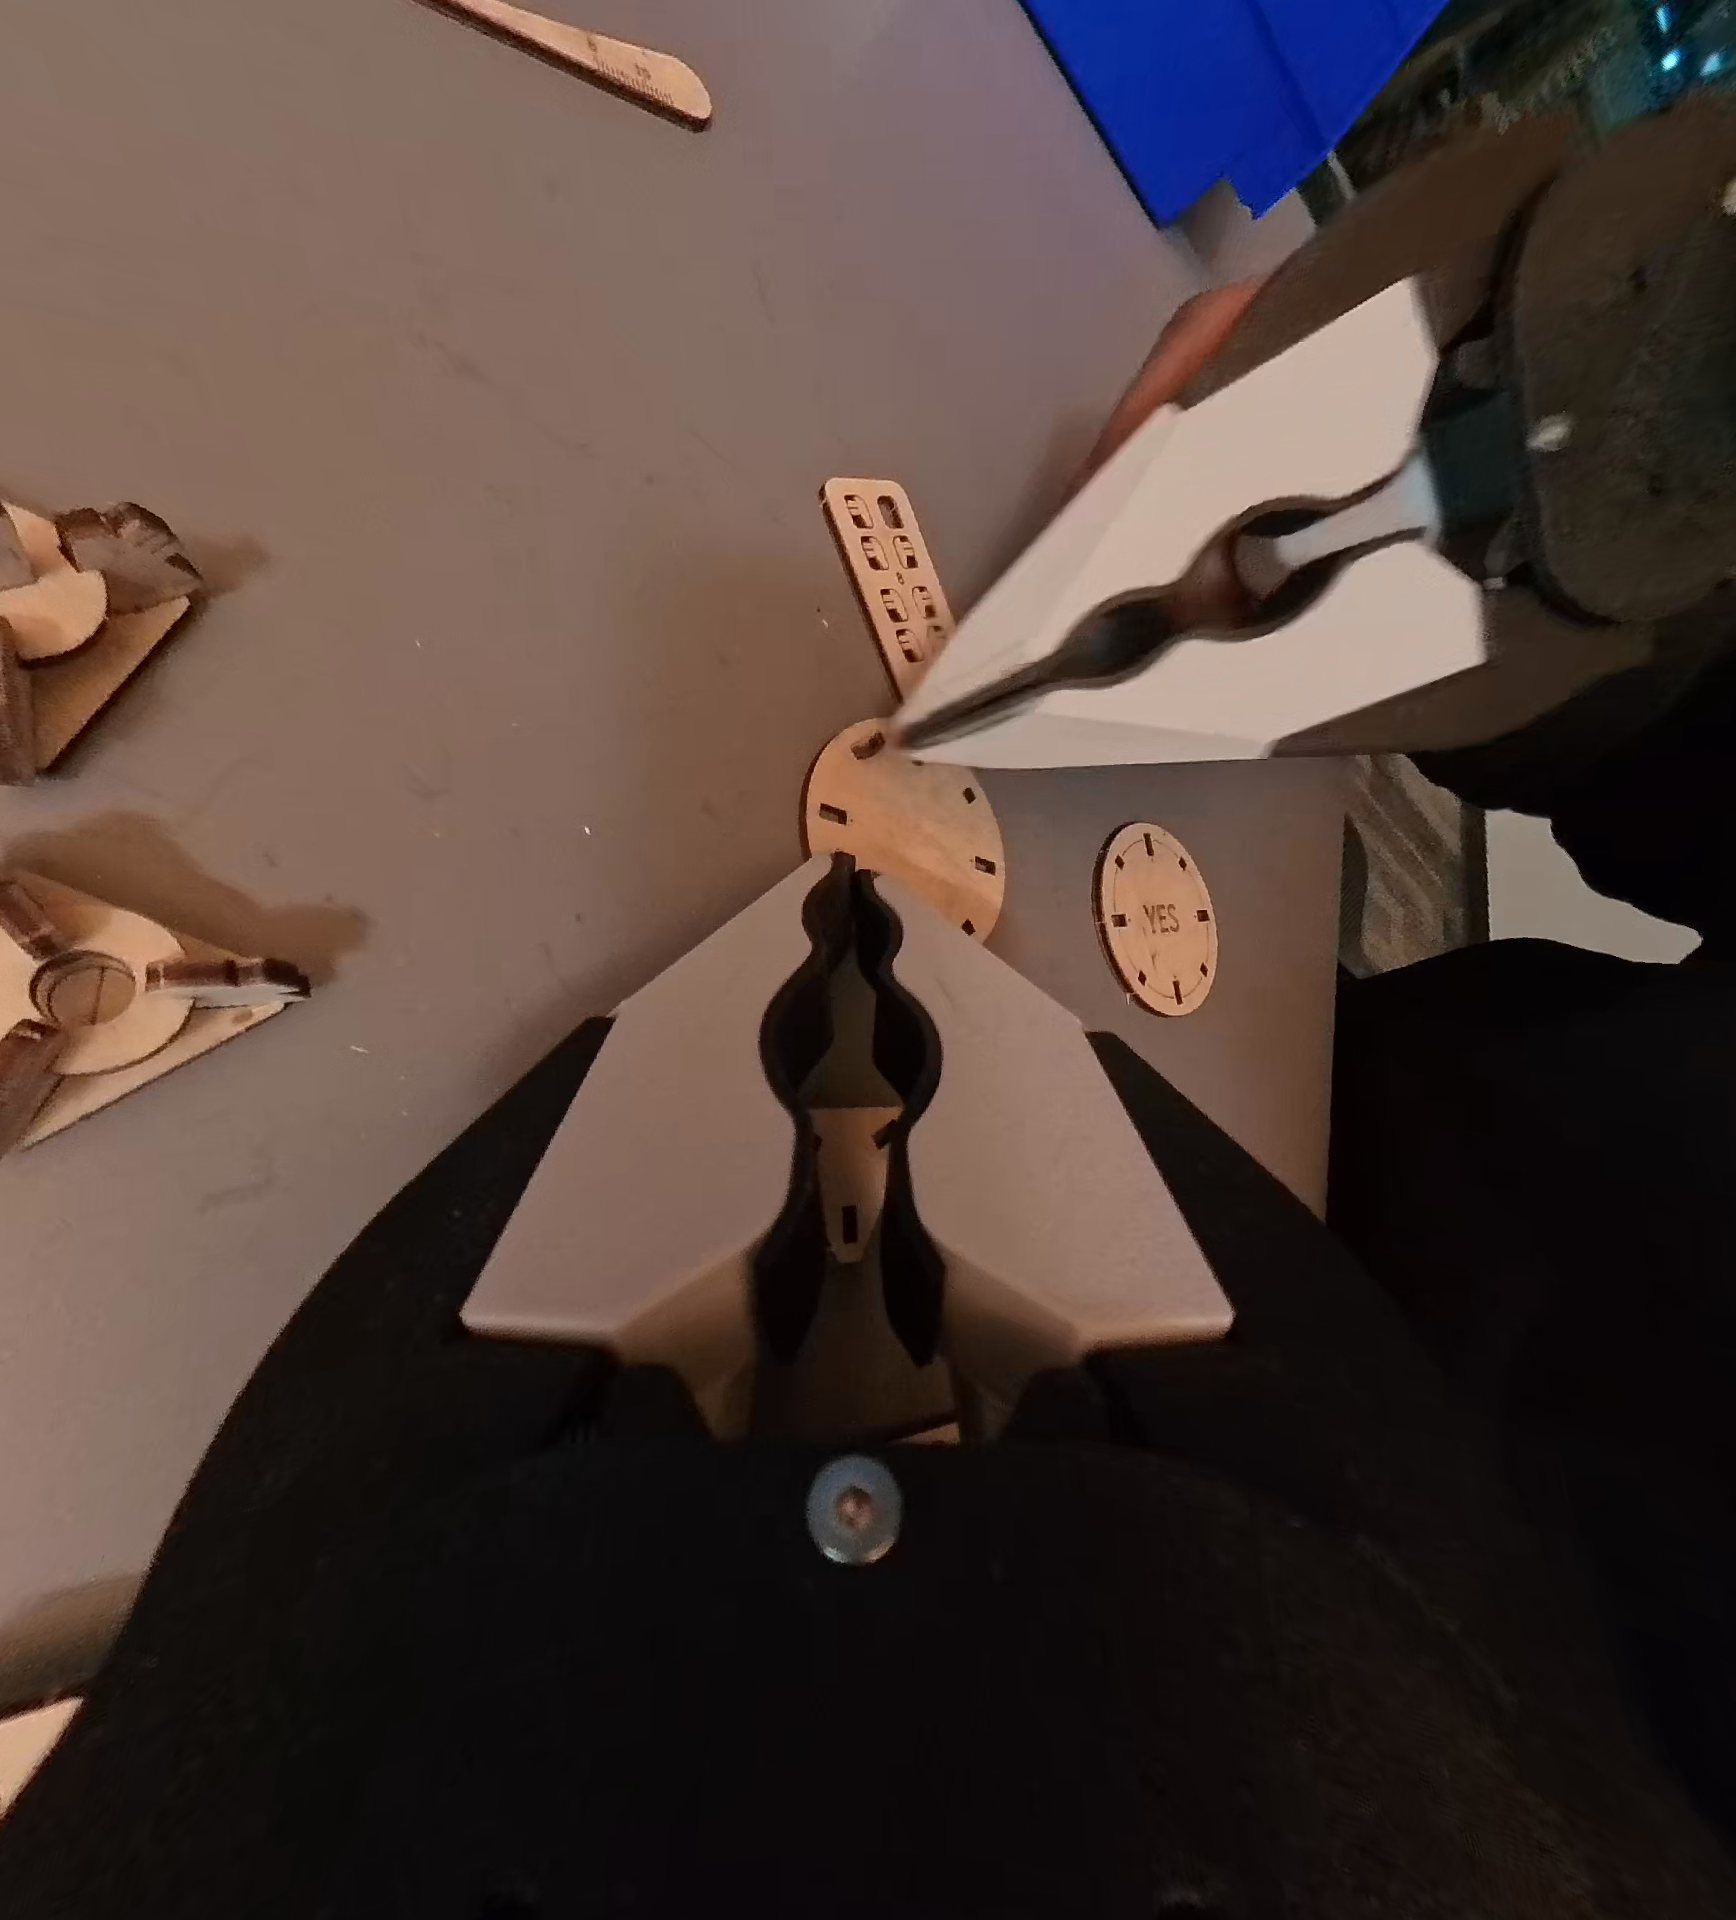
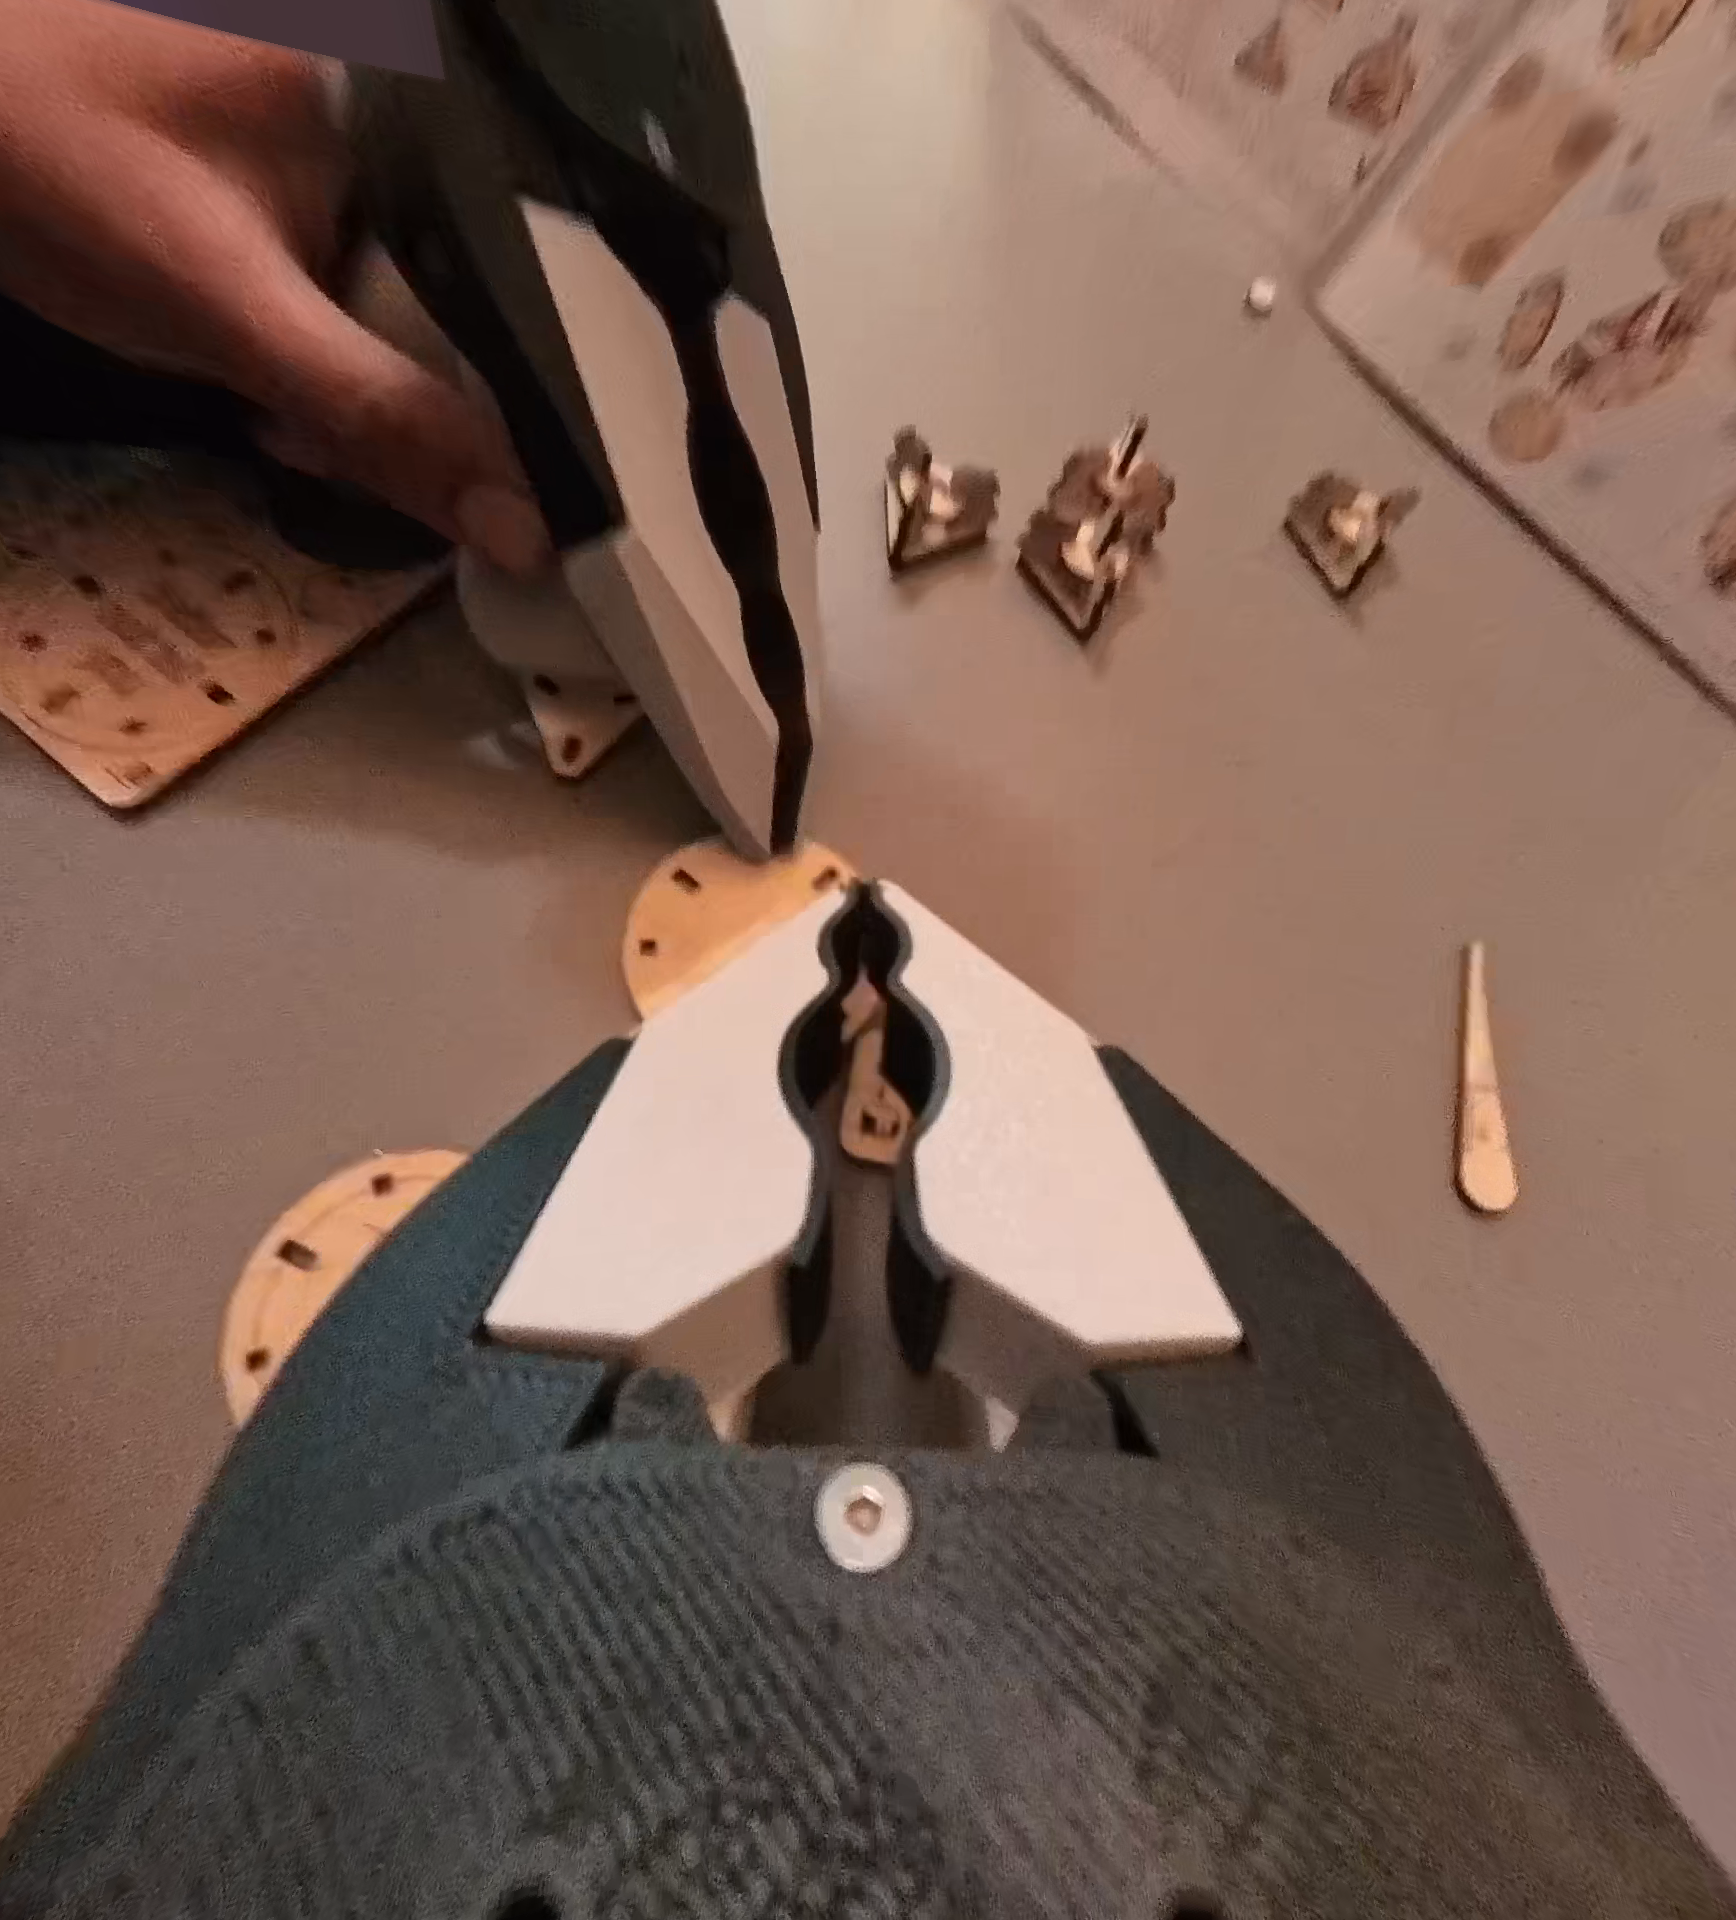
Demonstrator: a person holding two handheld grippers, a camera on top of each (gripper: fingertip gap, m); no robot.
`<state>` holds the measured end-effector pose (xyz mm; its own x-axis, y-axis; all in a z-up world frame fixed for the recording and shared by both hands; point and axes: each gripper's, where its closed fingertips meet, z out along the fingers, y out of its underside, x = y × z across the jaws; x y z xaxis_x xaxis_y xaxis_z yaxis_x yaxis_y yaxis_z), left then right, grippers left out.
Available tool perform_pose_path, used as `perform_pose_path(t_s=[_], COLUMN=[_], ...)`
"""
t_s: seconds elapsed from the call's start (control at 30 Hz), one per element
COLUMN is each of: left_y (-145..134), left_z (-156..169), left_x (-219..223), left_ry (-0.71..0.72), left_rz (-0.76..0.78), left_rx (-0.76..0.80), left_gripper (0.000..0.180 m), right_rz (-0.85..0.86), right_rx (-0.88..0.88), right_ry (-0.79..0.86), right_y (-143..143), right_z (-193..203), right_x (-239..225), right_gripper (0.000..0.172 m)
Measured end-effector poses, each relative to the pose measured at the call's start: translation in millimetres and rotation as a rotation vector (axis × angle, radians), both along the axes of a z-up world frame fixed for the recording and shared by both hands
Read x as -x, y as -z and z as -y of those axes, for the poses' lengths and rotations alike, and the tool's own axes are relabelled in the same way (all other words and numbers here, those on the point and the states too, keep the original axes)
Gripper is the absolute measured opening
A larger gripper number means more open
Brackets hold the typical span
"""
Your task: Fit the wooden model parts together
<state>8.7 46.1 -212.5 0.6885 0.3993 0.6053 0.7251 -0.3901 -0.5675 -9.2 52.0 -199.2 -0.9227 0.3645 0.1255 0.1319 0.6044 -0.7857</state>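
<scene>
Slotted wooden disc (image 1: 905, 842), left claw (image 1: 846, 864) and right claw (image 2: 866, 889) closed, tips touching it

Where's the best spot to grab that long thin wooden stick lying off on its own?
Probably the wooden stick is best pinched across its narrow shaft, coming straight down from above. It lies flat on the table, so only its thin side edges offer purchase; the wider rounded end would likely fill the tool more.

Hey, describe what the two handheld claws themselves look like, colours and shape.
Both match: the left claw and right claw each have two pale grey wedge-shaped fingers tapering to a point, lined with wavy black pads. Each sits in a dark, textured, rounded body with one silver screw at the centre. No cables show.
</scene>
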Motion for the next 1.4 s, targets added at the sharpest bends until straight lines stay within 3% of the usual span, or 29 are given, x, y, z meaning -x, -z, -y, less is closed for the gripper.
perform_pose_path(t_s=[0.07,0.2,0.37,0.53,0.63,0.8,0.9,1.07,1.2,1.33,1.4], left_y=[0,0,0,0,0,0,0,0,0,0,0], left_z=[0,0,0,0,0,0,0,0,0,0,0], left_x=[0,0,0,0,0,0,0,0,0,0,0], left_ry=[0.000,-0.001,-0.001,-0.002,-0.002,-0.002,-0.002,-0.002,-0.002,-0.002,-0.002], left_rz=[-0.003,0.008,-0.008,0.008,-0.003,0.008,-0.001,0.006,-0.006,0.006,0.000], left_rx=[0.002,-0.005,0.005,-0.005,0.002,-0.005,0.001,-0.004,0.004,-0.004,0.000], left_gripper=[0.000,0.000,0.000,0.000,0.000,0.000,0.000,0.000,0.000,0.000,0.000], right_rz=[0.036,-0.022,0.049,0.030,0.032,0.049,0.089,0.047,0.109,0.058,0.091], right_rx=[-0.017,0.046,-0.035,0.044,-0.037,0.063,-0.003,0.058,-0.002,0.065,0.001], right_ry=[0.012,0.028,0.063,0.030,0.037,0.041,0.036,0.057,0.063,0.062,0.059], right_y=[8,-12,11,-7,9,-10,9,-9,9,-12,3], right_z=[-2,-2,-10,-3,-6,-1,-3,-1,-3,0,-1], right_x=[1,4,8,0,2,4,2,6,6,8,6], right_gripper=[0.000,0.000,0.000,0.000,0.000,0.000,0.000,0.000,0.000,0.000,0.000])
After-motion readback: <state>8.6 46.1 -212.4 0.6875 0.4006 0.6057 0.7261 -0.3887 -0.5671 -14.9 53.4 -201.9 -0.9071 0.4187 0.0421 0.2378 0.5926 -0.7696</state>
